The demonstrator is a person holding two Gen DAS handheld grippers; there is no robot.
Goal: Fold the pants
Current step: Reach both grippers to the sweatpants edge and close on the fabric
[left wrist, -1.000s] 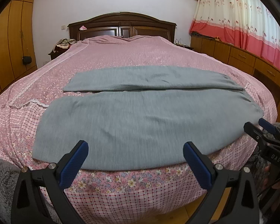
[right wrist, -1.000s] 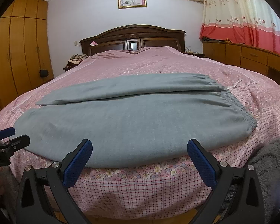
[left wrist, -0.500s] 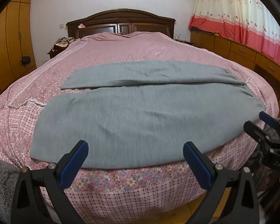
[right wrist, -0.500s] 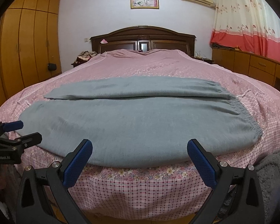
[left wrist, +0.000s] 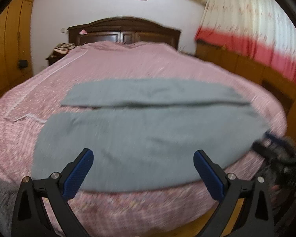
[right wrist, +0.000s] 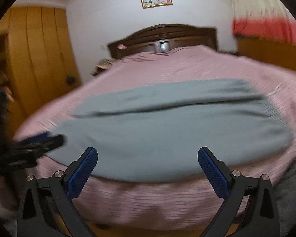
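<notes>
Grey pants (left wrist: 148,136) lie flat across the near end of a pink bed (left wrist: 128,65), legs side by side, waistband to the right; they also show in the right wrist view (right wrist: 167,130). My left gripper (left wrist: 144,167) is open and empty, just above the near edge of the pants. My right gripper (right wrist: 148,165) is open and empty over the same near edge. Each gripper shows blurred in the other's view: the right one (left wrist: 274,148) near the waistband, the left one (right wrist: 39,144) near the leg ends.
The bed has a dark wooden headboard (left wrist: 124,29). Wooden wardrobes (right wrist: 39,59) stand on the left. Low cabinets (left wrist: 246,67) under red and cream curtains (left wrist: 256,29) run along the right. Both views are motion-blurred.
Both grippers have moved forward and up over the bed's near edge, closer to the pants. Both stay open.
</notes>
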